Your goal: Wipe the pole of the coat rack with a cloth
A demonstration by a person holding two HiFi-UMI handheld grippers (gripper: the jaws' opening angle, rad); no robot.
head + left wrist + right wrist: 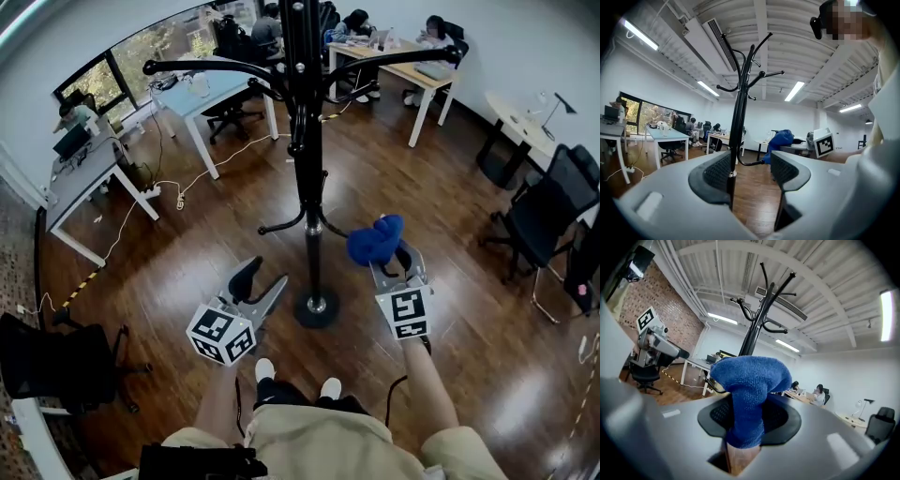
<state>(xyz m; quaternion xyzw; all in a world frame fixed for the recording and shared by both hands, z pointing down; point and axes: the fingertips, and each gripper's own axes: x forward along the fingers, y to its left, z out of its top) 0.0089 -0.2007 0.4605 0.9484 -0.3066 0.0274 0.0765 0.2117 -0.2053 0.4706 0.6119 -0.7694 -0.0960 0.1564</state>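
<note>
The right gripper (pixel 392 262) is clamped on a bunched blue cloth (pixel 375 239), which bulges past its jaws and sits just right of the coat rack's pole (pixel 312 220) — near it, not yet touching. The rack stands on its round base (pixel 316 308) on the wooden floor (pixel 169 281), well in from the desks along the floor's far edge. The left gripper (pixel 261 284), jaws apart and empty, is just left of the pole's lower part. The wipe looks about to begin: press the cloth's bulge lightly against the pole and run long strokes along it — the left gripper could steady the pole against rocking.
</note>
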